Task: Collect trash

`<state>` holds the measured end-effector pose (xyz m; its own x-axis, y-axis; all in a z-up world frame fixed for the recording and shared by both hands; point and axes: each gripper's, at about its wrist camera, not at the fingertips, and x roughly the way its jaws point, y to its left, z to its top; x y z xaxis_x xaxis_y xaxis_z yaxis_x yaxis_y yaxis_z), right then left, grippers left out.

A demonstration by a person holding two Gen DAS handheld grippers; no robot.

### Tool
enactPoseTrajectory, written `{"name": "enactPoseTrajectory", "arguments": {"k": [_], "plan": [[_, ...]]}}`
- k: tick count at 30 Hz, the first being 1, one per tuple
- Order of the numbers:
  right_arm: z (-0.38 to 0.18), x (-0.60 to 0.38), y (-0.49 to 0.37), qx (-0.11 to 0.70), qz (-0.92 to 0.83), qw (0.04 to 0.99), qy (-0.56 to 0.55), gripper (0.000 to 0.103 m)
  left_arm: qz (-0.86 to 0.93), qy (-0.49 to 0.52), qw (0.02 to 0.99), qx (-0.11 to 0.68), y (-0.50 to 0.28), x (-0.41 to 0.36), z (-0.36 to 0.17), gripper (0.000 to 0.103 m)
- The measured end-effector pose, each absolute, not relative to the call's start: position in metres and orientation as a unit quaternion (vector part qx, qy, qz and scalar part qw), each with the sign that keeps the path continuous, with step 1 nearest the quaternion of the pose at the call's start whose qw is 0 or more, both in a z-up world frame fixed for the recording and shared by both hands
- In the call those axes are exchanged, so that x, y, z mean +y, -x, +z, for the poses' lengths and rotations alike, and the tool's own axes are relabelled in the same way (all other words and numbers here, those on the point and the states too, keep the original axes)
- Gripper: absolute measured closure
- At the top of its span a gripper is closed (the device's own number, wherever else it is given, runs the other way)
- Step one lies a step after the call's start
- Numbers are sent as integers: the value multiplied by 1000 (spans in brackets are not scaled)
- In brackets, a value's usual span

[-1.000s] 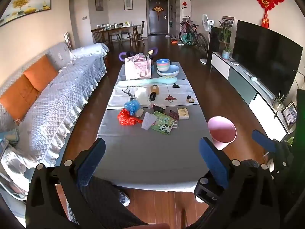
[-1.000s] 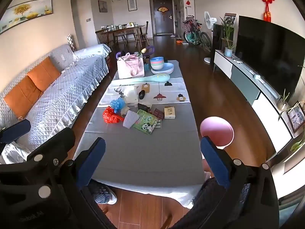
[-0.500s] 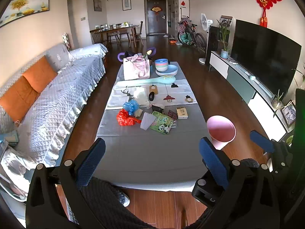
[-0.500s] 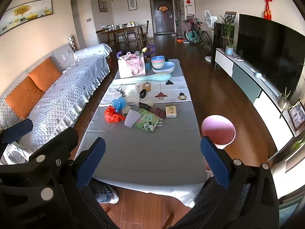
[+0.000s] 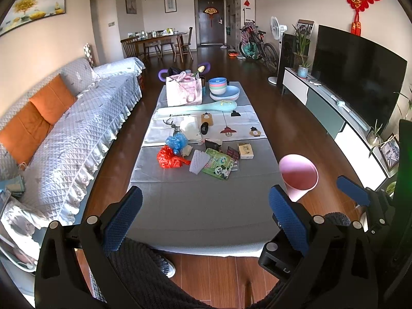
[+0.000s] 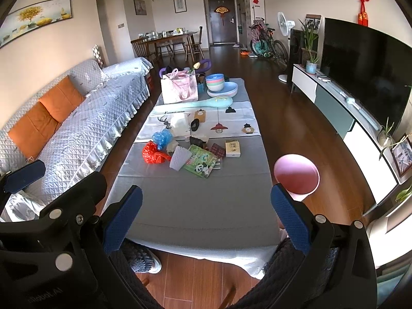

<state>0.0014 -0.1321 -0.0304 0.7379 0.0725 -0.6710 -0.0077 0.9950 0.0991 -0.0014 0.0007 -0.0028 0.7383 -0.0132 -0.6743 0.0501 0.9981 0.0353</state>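
step: approach, nothing picked | left gripper [image 5: 204, 216] and right gripper [image 6: 206, 215] spread, empty | trash pile [image 5: 198, 155] mid coffee table [image 5: 195, 206] | next: reach forward; pink bin [image 5: 298, 173] off right edge

Pink bin [image 5: 298, 172], red bag [image 5: 170, 157], grey tablecloth [image 5: 200, 203].

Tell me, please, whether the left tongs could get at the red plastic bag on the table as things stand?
Probably yes. The left tongs are open and empty, and the grey table between them and the red plastic bag is bare. The bag lies at the left edge of the pile, its near side uncovered.
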Motion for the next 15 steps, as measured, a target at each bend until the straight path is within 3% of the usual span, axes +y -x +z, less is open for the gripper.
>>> {"name": "enactPoseTrajectory", "arguments": {"k": [15], "plan": [[-29, -127, -3, 362, 27, 931, -46, 5, -17, -26, 932, 361, 0, 0, -2, 7]]}}
